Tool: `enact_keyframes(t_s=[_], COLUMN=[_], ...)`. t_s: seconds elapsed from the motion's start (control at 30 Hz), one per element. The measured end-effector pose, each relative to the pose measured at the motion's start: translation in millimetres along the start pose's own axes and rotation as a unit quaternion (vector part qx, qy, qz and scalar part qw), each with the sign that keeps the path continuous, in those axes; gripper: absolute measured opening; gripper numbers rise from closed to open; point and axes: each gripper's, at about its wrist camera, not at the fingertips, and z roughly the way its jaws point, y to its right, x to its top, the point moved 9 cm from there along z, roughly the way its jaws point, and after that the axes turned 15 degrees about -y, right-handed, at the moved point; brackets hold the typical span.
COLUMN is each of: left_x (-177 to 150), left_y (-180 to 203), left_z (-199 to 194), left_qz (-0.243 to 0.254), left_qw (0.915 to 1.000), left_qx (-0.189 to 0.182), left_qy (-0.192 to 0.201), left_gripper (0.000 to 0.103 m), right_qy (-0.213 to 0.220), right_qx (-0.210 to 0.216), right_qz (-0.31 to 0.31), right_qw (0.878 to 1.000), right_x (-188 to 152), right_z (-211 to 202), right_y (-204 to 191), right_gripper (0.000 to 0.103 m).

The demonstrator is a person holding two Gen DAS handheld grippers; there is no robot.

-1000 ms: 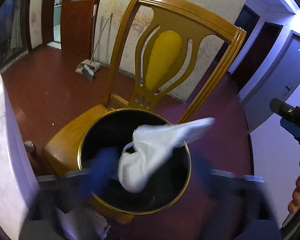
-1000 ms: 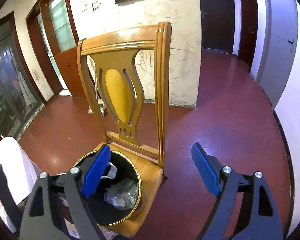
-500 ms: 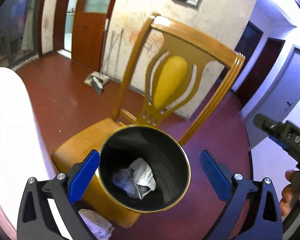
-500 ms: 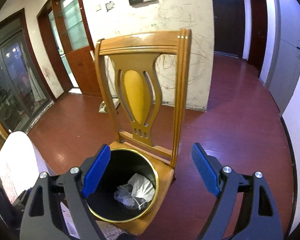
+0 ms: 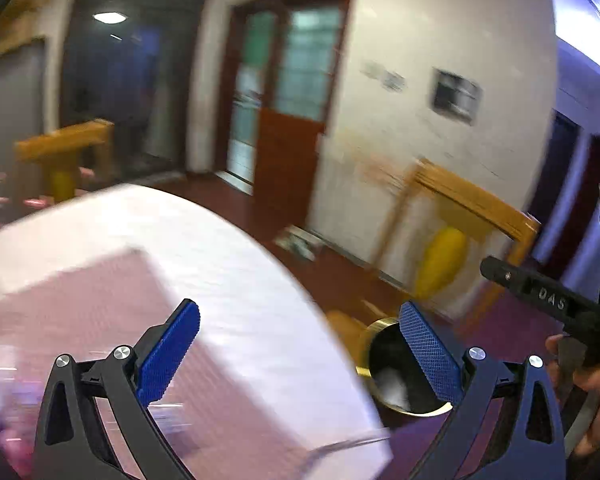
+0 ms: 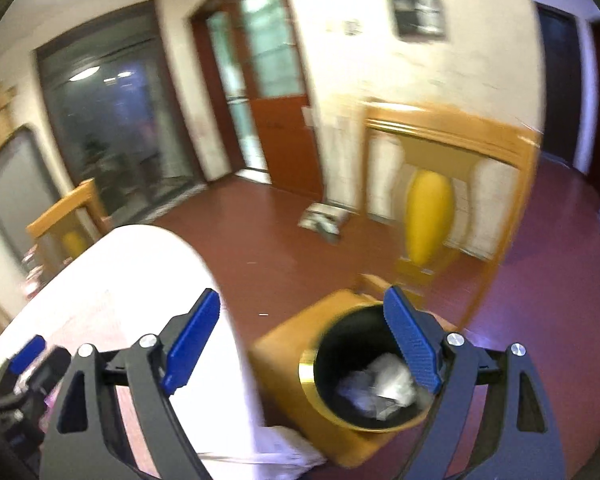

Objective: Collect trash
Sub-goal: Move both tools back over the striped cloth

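A black trash bin with a gold rim [image 6: 364,380] stands on the seat of a yellow wooden chair [image 6: 424,208]. White and bluish crumpled trash [image 6: 380,384] lies inside it. The bin also shows in the left wrist view [image 5: 396,376], low right beside the table. My left gripper [image 5: 300,356] is open and empty over the white table top [image 5: 236,264]. My right gripper [image 6: 304,348] is open and empty, above the gap between table and bin. Both views are blurred.
The white table [image 6: 132,280] fills the lower left. A second yellow chair [image 6: 68,220] stands behind it. A dustpan [image 6: 324,220] lies on the red floor by the wall. The right gripper's body [image 5: 548,300] shows at the left view's right edge.
The white trash fell from my left gripper into the bin. Both grippers have since swung left, away from the bin and toward the table. Both stay open.
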Motion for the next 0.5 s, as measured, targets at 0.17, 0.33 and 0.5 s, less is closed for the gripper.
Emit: enact_keyframes(t_s=[0.17, 0.33, 0.5], left_x=[-9.2, -42.7, -86.5], left_y=[-93.9, -172.9, -227.2], left_z=[-98.2, -187.8, -254.2], left_qz=[-0.041, -0.086, -0.140], left_qw=[0.9885, 0.9575, 0.9288], left_qx=[0.135, 0.266, 0.333], left_qy=[0.056, 0.071, 0.082], left_gripper=[0.097, 0.097, 0.097], right_qy=[0.013, 0.025, 0.024], right_qx=[0.084, 0.168, 0.213], right_qz=[-0.086, -0.158, -0.217], right_qw=[0.993, 0.973, 0.952], right_x=[-8.6, -29.4, -51.1], right_z=[-26.7, -59.9, -80.0], right_y=[-109.8, -206.3, -264.6], right_gripper=[0.084, 0.084, 0.085])
